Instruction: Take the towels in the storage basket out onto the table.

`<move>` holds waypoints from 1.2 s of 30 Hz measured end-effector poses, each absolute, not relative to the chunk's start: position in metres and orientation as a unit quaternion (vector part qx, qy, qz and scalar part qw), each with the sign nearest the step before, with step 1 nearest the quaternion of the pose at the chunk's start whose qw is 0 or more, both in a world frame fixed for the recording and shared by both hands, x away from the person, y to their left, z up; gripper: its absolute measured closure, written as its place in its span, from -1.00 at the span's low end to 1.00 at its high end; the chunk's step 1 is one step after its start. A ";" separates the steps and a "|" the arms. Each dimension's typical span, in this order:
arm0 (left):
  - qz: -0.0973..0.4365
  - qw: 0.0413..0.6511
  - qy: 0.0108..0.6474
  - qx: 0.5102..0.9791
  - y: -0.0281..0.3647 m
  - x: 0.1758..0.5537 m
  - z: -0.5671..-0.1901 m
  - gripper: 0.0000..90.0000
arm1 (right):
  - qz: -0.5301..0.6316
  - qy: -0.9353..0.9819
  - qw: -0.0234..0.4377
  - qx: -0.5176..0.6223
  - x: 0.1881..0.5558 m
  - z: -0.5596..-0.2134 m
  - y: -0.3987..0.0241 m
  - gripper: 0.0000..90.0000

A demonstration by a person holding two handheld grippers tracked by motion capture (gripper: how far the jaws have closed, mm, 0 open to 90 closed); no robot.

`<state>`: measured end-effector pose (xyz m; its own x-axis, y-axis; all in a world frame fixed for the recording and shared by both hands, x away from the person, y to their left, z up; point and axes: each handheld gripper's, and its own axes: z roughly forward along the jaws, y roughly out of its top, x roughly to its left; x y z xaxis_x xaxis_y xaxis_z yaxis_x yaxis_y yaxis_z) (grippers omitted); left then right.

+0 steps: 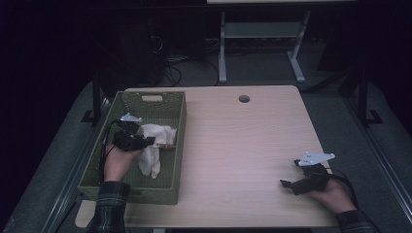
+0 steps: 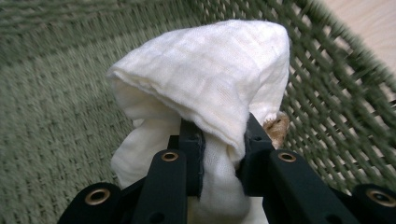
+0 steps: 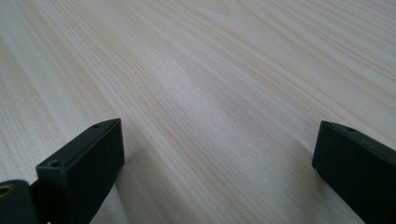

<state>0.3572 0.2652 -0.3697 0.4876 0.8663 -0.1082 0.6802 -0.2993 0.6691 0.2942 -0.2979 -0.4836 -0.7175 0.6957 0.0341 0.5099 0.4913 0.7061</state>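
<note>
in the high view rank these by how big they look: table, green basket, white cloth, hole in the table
1. table
2. green basket
3. white cloth, clamped in the left gripper
4. hole in the table

1 white cloth (image 1: 153,145), 1 green basket (image 1: 179,127), 1 table (image 1: 243,155), 2 claws: left (image 1: 148,141), right (image 1: 285,183).

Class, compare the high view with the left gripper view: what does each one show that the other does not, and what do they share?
High view alone: the wooden table, the right gripper with its jaws apart, resting near the table's right edge, and both hands.

Left gripper view alone: the jaws pinching a fold of the white cloth, plus a small tan scrap beside it.

Both: the cloth, the left gripper and the green woven basket.
</note>
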 end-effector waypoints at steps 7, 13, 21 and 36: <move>0.157 0.369 0.484 0.778 0.272 0.348 -0.354 0.67 | 0.360 0.854 0.129 0.353 0.294 -0.484 -0.298 -0.96; 0.168 0.392 0.479 0.767 0.273 0.344 -0.343 0.68 | 0.360 0.854 0.129 0.353 0.294 -0.484 -0.298 -0.96; 0.179 0.416 0.461 0.763 0.267 0.340 -0.325 0.68 | 0.360 0.854 0.129 0.353 0.294 -0.484 -0.298 -0.96; 0.193 0.462 0.415 0.759 0.246 0.334 -0.284 0.69 | 0.360 0.854 0.129 0.353 0.294 -0.484 -0.298 -0.96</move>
<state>0.3343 0.2460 -0.2839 0.5809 0.8088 -0.0911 0.4524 -0.2278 0.8622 0.2942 -0.2979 -0.4836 -0.7174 0.6958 0.0346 0.5104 0.4911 0.7059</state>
